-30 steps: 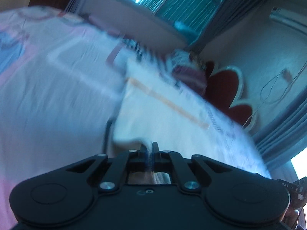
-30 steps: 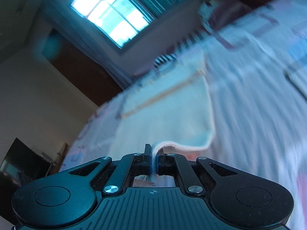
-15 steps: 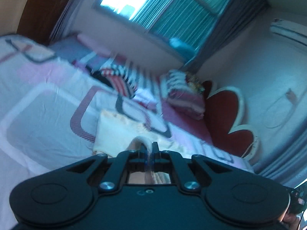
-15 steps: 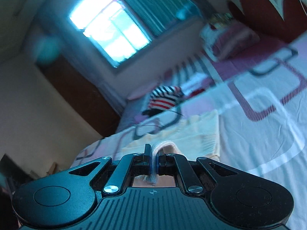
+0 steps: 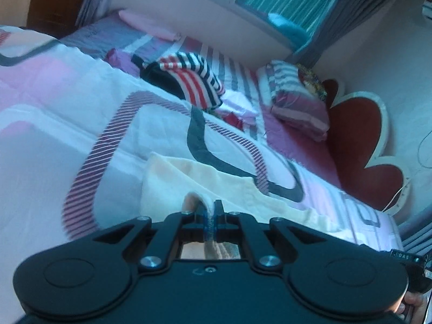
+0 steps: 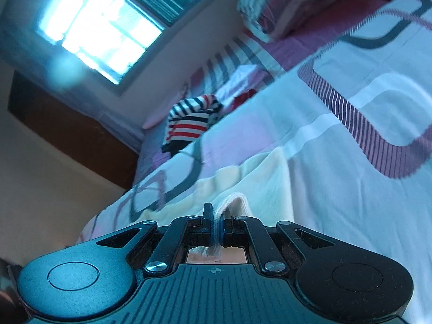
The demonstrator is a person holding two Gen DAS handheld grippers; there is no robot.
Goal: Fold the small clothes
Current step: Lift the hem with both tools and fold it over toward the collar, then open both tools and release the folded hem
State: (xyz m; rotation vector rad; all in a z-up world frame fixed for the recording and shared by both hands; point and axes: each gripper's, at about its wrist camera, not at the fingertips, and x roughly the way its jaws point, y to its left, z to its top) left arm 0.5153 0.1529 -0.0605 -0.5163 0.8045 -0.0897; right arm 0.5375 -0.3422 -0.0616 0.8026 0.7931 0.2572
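Note:
A pale cream small garment (image 5: pixel 216 186) lies on the patterned bedspread (image 5: pixel 67 124) in front of both grippers; it also shows in the right wrist view (image 6: pixel 270 186). My left gripper (image 5: pixel 210 216) is shut on one edge of the garment, and the cloth loops up between its fingers. My right gripper (image 6: pixel 216 224) is shut on another edge of the same garment, with a white ribbed hem pinched between its fingers. Both hold the cloth low over the bed. The part of the garment under the grippers is hidden.
A pile of red, white and navy striped clothes (image 5: pixel 191 78) lies farther back on the bed, also seen in the right wrist view (image 6: pixel 189 121). Folded striped bedding (image 5: pixel 294 100) sits by the red flower-shaped headboard (image 5: pixel 359 135). A window (image 6: pixel 100 29) is behind.
Both grippers have swung with the garment from a spread-out view towards the far side of the bed. The garment now lies shorter and bunched in front of them. Both stay shut.

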